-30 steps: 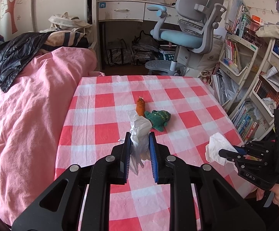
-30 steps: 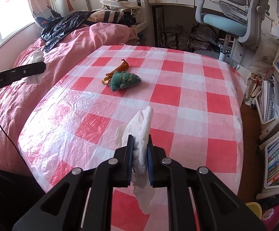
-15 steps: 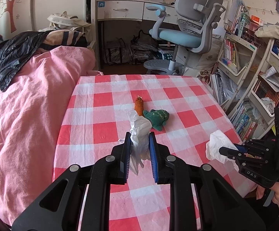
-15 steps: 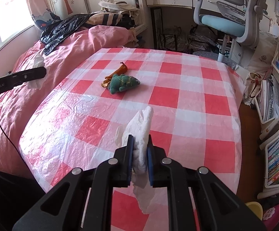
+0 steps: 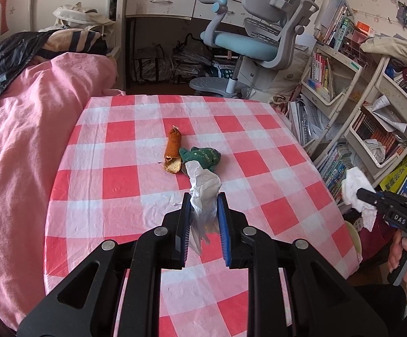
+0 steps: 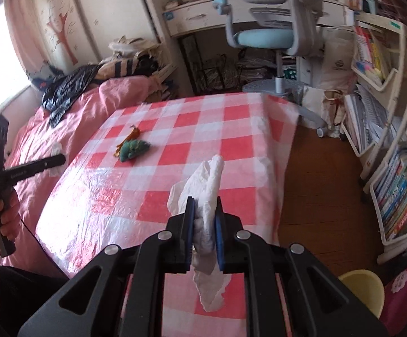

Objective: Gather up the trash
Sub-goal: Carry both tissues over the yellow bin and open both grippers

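I have a crumpled white tissue [image 5: 203,196] pinched between the jaws of my left gripper [image 5: 203,219], held above the near part of the red-and-white checked tablecloth [image 5: 113,177]. My right gripper [image 6: 204,224] is pressed onto a second crumpled white tissue [image 6: 207,193], carried off the table's right edge towards the pale yellow plastic bin [image 6: 363,289] on the floor, likely the drop point. Farther out on the cloth lie an orange peel strip [image 5: 172,151] and a scrunched green wrapper [image 5: 203,156], touching each other; I judge both are left to collect.
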A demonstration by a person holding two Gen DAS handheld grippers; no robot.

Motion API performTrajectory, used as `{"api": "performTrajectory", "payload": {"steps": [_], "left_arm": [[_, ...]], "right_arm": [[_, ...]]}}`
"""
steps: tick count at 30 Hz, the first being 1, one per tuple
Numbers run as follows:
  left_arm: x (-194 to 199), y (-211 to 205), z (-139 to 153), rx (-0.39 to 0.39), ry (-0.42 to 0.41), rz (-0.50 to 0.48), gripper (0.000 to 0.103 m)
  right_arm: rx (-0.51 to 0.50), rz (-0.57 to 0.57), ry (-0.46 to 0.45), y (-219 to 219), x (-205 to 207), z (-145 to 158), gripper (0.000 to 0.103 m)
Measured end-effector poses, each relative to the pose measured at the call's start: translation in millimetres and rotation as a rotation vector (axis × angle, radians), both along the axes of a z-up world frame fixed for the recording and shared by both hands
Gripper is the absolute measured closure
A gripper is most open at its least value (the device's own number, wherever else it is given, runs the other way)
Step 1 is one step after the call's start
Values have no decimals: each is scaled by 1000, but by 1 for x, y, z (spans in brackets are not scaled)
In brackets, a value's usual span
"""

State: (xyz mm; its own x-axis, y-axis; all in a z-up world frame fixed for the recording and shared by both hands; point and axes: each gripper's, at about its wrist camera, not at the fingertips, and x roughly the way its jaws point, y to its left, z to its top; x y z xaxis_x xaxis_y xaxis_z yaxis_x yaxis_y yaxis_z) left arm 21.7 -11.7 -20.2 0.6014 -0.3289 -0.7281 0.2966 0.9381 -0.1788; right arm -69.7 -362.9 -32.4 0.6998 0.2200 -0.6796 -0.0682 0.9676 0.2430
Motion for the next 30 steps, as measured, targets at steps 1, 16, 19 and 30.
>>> {"api": "performTrajectory", "payload": {"steps": [1,16,19,30], "left_arm": [[1,0,-1,-9,5,-2,85],[-37,-209,-22,23,-3,-411,85],[-58,-274,-30,70,-20,-518,85],[-125,-453,-84,156,26,-815,85]], "right_arm": [[-13,-20,-4,-10,-5,0,88],[46,-278,243,-149,-100,-130,88],[58,-292,266,-162,-112,-147,88],[3,-371,234,-201,-156,-162,54]]}}
